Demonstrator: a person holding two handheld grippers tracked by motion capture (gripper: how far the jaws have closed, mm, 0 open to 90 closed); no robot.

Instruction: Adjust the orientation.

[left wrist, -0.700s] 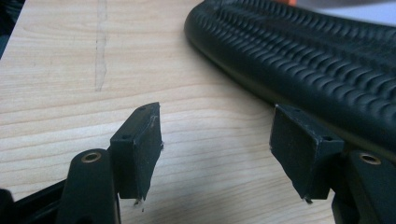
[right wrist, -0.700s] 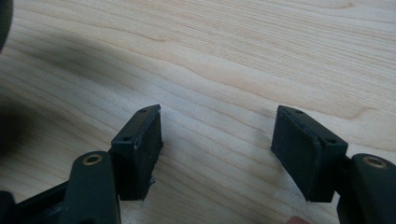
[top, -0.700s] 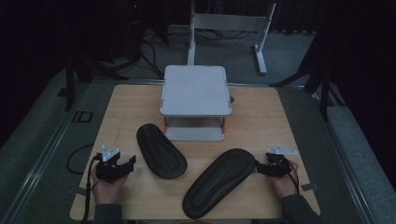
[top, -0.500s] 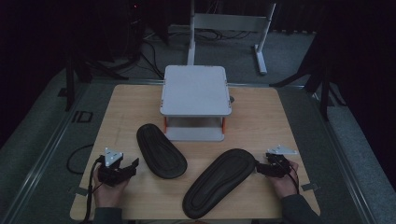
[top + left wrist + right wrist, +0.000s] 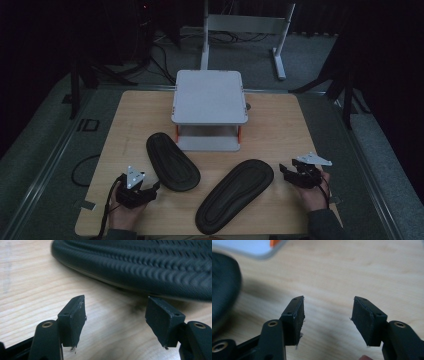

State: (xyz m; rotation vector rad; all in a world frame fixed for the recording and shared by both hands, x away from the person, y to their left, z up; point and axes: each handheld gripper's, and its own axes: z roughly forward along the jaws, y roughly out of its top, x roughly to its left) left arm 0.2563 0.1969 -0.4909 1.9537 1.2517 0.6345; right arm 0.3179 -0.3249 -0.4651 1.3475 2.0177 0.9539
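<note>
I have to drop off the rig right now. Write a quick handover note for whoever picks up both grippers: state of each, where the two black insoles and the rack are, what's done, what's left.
Left gripper: open, empty, low over the table, jaws aimed at the near edge of the left insole, not touching it.
Right gripper: open, empty, just right of the right insole, apart from it.
Both insoles lie flat on the table in front of the white two-level rack, which has nothing on its top shelf.
Done: nothing gripped or placed yet.
Left: probably grip each insole at its edge and move it, likely onto the rack; left one looks closest to a grasp.
</note>
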